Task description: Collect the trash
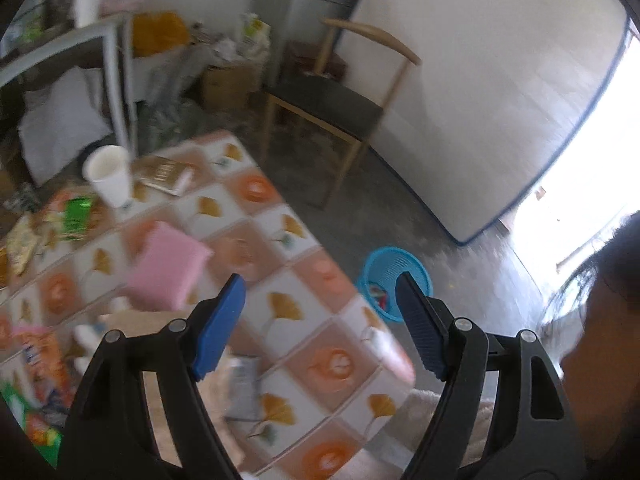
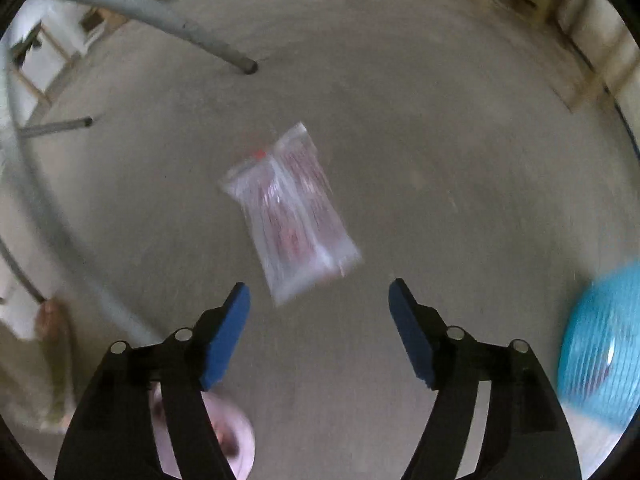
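Note:
My left gripper point(image 1: 320, 296) is open and empty above the near end of a table with a tiled leaf-pattern cloth point(image 1: 288, 288). On the table lie a pink sponge-like pad point(image 1: 168, 268), a white paper cup point(image 1: 108, 174), snack wrappers point(image 1: 72, 216) and a small grey wrapper point(image 1: 244, 380). A blue basket point(image 1: 394, 276) with some trash in it stands on the floor beyond the table. My right gripper point(image 2: 319, 300) is open and empty above the concrete floor, just short of a clear plastic wrapper with red print point(image 2: 292, 212). The blue basket point(image 2: 600, 344) shows blurred at the right edge.
A wooden chair with a dark seat point(image 1: 332, 104) stands beyond the table. Boxes and bags point(image 1: 224, 64) pile against the far wall. A person's head point(image 1: 600, 320) is at the right. Grey metal table legs point(image 2: 160, 20) reach the floor at the upper left.

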`<state>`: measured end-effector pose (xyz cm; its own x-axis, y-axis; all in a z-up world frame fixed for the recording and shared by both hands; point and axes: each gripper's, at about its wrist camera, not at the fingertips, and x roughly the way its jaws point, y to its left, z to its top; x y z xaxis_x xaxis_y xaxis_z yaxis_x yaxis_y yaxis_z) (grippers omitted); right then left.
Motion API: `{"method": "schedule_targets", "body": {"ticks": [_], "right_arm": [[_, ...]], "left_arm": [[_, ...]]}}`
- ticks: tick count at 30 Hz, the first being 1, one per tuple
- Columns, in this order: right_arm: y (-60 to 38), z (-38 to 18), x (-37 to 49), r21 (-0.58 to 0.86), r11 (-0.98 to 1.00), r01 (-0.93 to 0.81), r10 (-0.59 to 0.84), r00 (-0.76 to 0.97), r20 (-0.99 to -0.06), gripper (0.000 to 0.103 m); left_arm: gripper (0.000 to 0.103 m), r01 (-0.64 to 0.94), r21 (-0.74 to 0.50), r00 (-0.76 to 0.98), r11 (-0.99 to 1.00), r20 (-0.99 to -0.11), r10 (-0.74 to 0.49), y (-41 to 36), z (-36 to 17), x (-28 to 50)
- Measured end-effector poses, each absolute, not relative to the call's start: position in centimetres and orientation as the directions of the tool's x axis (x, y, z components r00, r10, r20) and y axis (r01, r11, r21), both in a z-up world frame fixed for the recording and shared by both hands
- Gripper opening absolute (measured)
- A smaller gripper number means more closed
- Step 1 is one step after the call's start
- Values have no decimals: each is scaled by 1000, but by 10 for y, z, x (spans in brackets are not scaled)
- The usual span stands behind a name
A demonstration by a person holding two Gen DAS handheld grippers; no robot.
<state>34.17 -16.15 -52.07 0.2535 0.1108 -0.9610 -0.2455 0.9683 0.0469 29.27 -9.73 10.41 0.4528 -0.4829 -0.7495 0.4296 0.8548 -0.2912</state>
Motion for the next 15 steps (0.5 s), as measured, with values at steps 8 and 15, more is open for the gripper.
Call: {"method": "schedule_targets", "body": {"ticks": [8,15], "right_arm": [[-119,-563,399,-36,943,-332,34,204,-978,75],[-122,-593,406,22,945,-327,53,86,-995,68]], "left_arm": [[76,341,-266,550,902,-721,-421,-37,111,287],[76,291,-282,557,914,-727,-401,-16,95,289]]}}
